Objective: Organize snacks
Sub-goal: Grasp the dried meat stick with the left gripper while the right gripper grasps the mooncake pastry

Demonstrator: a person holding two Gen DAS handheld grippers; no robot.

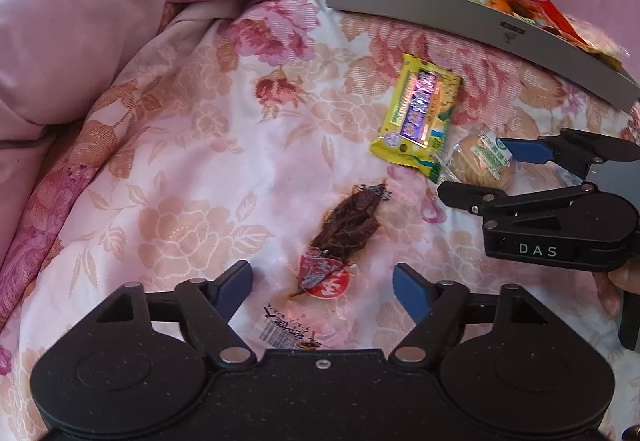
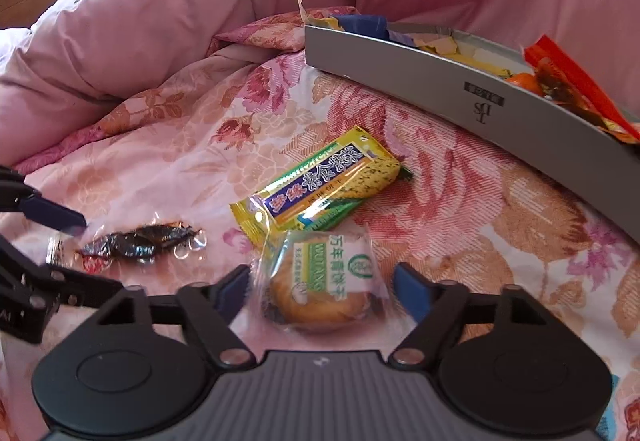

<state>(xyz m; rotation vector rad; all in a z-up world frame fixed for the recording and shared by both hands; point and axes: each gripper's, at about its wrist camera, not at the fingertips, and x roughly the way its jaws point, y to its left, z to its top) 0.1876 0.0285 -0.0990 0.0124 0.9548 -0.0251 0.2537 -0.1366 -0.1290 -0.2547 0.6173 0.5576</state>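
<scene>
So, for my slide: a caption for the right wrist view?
Open right gripper straddling a wrapped biscuit on the floral bedspread, beside a yellow snack bar.

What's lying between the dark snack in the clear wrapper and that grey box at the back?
The yellow snack bar lies on the floral bedspread between the dark snack and the grey box, touching neither. The left wrist view shows it best.

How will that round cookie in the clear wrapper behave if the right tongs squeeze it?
The cookie looks brittle, so hard squeezing may crack it. Its glossy clear wrapper probably slips and crinkles. Lying flat between the open right tongs, it seems unlikely to roll.
</scene>
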